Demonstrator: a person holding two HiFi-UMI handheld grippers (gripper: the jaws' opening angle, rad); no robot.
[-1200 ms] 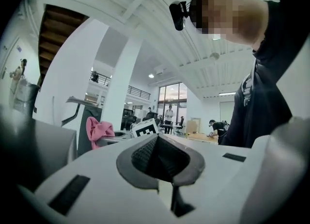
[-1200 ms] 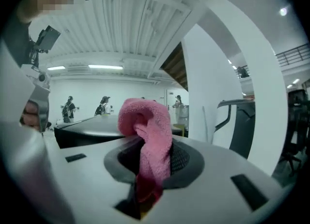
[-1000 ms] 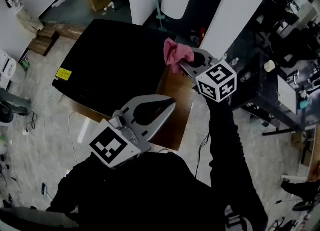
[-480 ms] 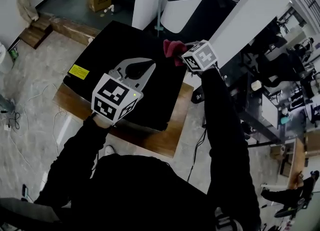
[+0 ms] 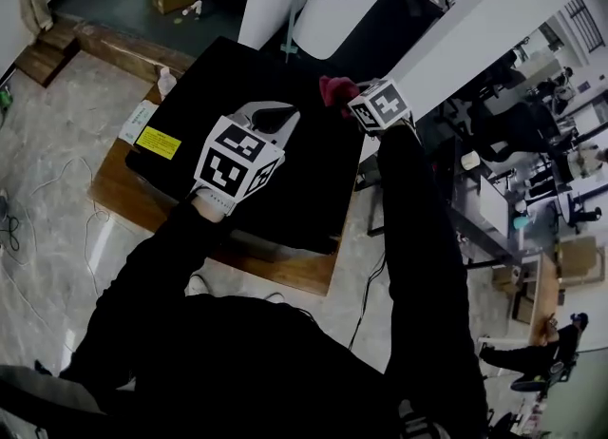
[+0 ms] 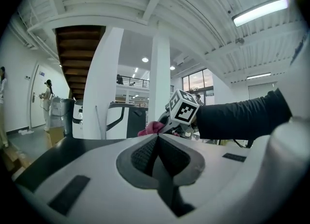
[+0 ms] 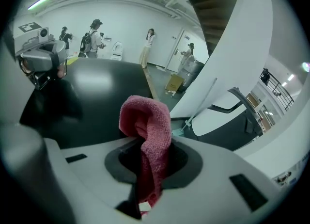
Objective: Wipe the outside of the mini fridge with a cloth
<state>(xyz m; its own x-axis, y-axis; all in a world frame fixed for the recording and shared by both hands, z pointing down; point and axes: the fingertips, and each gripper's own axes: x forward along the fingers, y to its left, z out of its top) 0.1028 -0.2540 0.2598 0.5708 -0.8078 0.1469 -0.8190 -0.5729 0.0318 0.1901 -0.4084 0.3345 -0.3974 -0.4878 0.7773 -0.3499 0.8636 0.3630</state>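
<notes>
One large, glossy black, box-shaped mini fridge (image 5: 304, 190) fills the middle of the head view, standing on a brown wooden board (image 5: 119, 190). Over its top, the left gripper (image 5: 288, 119) at centre frame has its jaws pressed together with nothing between them. The right gripper (image 5: 350, 101), upper centre by the fridge's far edge, pinches a crumpled pink terry cloth (image 5: 332, 88); whether the cloth touches the fridge cannot be told, and a small yellow rectangular label (image 5: 158, 143) sits at the fridge's left.
</notes>
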